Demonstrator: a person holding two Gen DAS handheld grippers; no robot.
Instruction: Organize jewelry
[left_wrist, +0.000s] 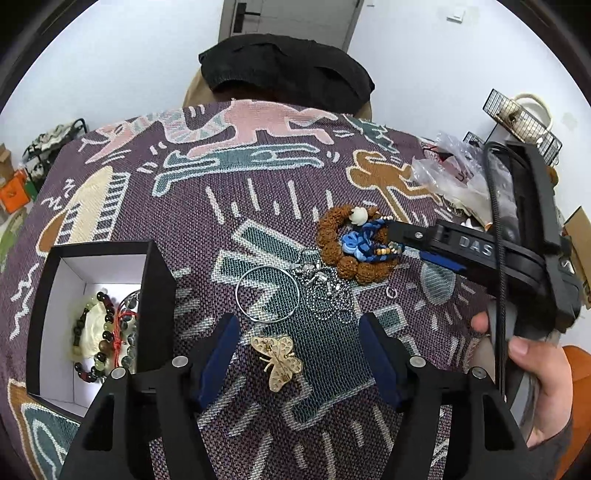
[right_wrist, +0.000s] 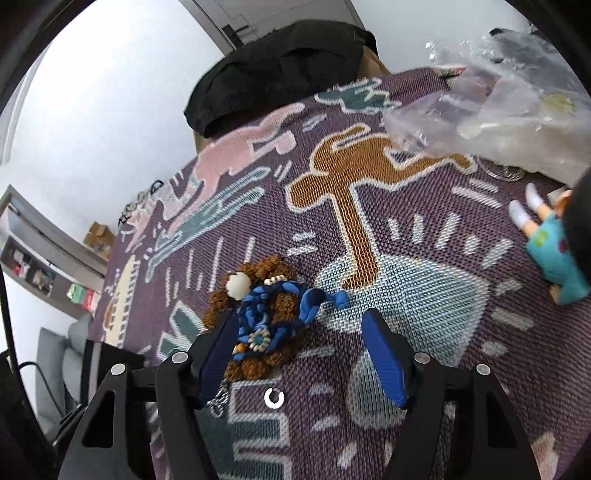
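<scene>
Beads (right_wrist: 255, 314) are looking bumpy, hard and light, so the open, empty right gripper (right_wrist: 299, 354) is best pinching across the ring's side.

Only legible txt: "DAS" on right tool (left_wrist: 397, 230) body, maybe cut off; nothing else readable.

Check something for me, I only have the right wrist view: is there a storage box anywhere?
Observer: Yes. An open black box sits left of the left hand-held gripper, with beaded bracelets inside.
Operator: Is the left one holding anything?
Observer: No, it's open. A gold butterfly brooch lies on the cloth between its fingers, clear of both.
Operator: Other loose pieces?
Observer: A thin silver hoop beside a silver chain, just beyond the brooch.
</scene>
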